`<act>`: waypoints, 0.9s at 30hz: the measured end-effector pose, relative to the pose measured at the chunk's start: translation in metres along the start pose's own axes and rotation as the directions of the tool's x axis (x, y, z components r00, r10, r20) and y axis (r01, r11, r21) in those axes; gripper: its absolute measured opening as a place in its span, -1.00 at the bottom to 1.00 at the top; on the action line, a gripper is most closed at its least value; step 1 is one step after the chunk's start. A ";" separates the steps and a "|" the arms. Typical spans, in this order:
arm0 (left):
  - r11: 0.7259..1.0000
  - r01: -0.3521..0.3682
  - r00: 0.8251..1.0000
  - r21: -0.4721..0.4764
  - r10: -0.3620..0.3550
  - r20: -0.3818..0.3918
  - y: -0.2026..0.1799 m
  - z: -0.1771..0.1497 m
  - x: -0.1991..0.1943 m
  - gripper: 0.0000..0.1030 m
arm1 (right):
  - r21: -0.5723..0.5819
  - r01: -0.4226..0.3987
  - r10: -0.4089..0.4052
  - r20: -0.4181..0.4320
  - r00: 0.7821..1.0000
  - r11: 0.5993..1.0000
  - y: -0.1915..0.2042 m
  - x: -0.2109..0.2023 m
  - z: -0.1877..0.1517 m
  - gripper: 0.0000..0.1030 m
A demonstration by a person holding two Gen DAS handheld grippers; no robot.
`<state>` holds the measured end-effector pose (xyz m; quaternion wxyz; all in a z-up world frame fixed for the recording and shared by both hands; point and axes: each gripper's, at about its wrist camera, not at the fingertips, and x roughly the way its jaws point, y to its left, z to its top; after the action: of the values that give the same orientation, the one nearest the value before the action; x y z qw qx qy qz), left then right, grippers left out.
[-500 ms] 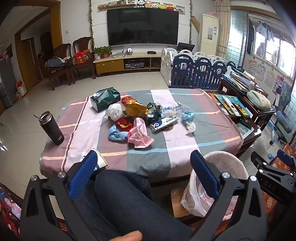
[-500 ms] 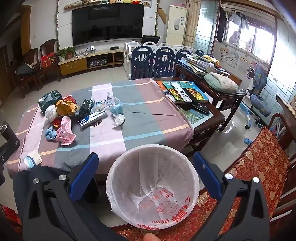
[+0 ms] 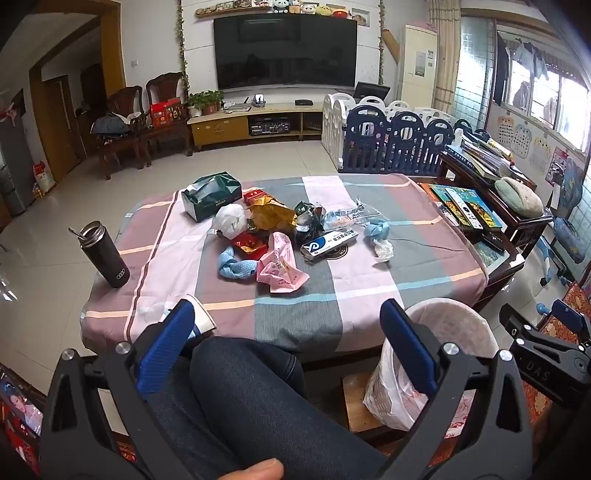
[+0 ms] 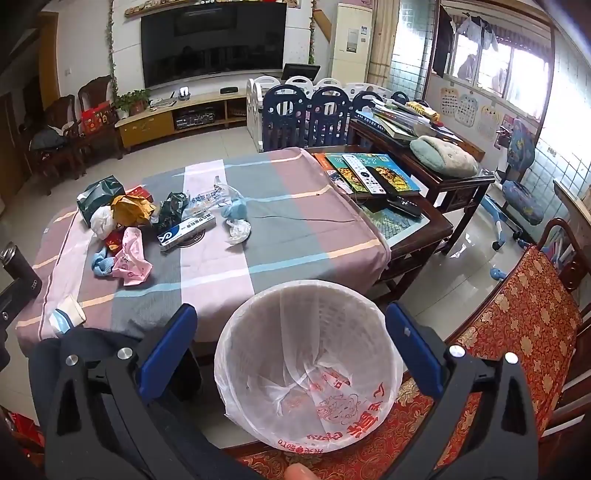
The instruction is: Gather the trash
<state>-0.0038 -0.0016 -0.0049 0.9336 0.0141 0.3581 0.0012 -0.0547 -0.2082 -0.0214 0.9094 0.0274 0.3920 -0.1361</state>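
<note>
Home living room. Large flat television (image 3: 285,51) on the far wall, top centre of the left wrist view, plush toys (image 3: 295,5) lined on a shelf above it. Low wooden media cabinet (image 3: 251,123) beneath. Two dark carved wooden chairs (image 3: 147,122) at upper left. Blue and white baby playpen fence (image 3: 388,140) right of centre. Tiled floor (image 3: 258,158). Checked cloth-covered low table (image 3: 369,273) mid-frame. Laundry hangs by the window (image 4: 476,29), upper right of the right wrist view; children's learning charts (image 4: 458,105) on the wall below.
</note>
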 end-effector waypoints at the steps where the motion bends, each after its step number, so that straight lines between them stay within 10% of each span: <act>1: 1.000 0.000 1.000 0.001 0.000 0.001 0.000 -0.001 0.000 0.94 | -0.002 -0.001 0.001 0.000 1.000 1.000 0.000 -0.001 0.000 0.94; 27: 1.000 -0.003 1.000 0.008 0.003 -0.015 0.000 -0.003 0.009 0.94 | 0.035 -0.054 0.055 -0.025 0.998 0.998 0.000 0.002 0.000 0.94</act>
<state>0.0013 -0.0011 -0.0131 0.9309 0.0183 0.3649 0.0013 -0.0533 -0.2085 -0.0235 0.9069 0.0556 0.4007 -0.1177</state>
